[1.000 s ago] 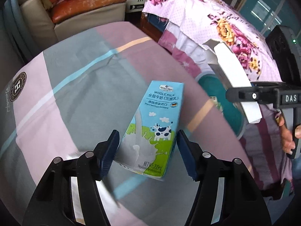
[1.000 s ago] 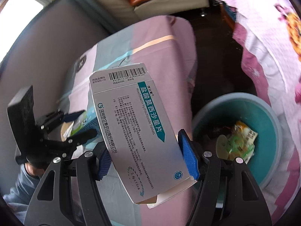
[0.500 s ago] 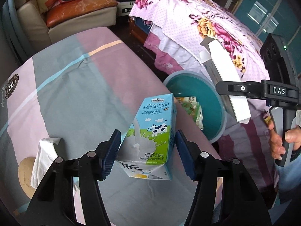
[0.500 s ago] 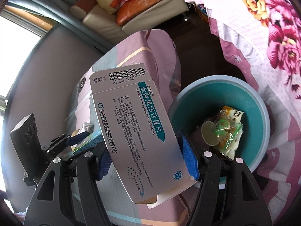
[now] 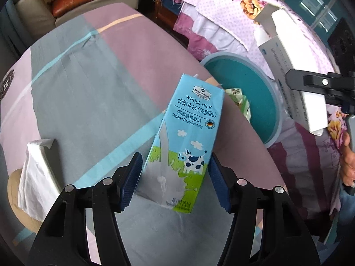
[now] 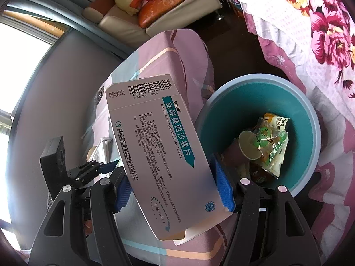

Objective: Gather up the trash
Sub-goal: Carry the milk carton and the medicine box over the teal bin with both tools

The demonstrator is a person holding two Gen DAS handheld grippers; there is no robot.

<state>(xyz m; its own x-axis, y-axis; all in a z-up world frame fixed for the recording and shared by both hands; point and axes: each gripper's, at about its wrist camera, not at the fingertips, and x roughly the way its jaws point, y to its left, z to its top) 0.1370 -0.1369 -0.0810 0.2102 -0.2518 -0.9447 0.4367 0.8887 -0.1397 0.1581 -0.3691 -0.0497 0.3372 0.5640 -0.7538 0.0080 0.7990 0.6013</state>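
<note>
The milk carton (image 5: 184,146) is sitting clamped in the left gripper (image 5: 175,179) above the table (image 5: 88,84). The right gripper (image 6: 173,190) is pinching a medicine box (image 6: 159,155) beside the teal bin (image 6: 310,119), which is holding a paper cup (image 6: 248,146) and wrappers (image 6: 273,146).

1. Left tool (image 5: 174,177): black plastic arms, dark-blue ribbed pads (image 5: 131,180), silver round screws on each arm.
2. Right tool (image 6: 174,186): same black frame, brighter blue ribbed pads (image 6: 224,188), silver screws.
3. Person's hand (image 5: 347,155), right of the left tool: bare skin, pale fingernail; blue trouser fabric just below it.
</note>
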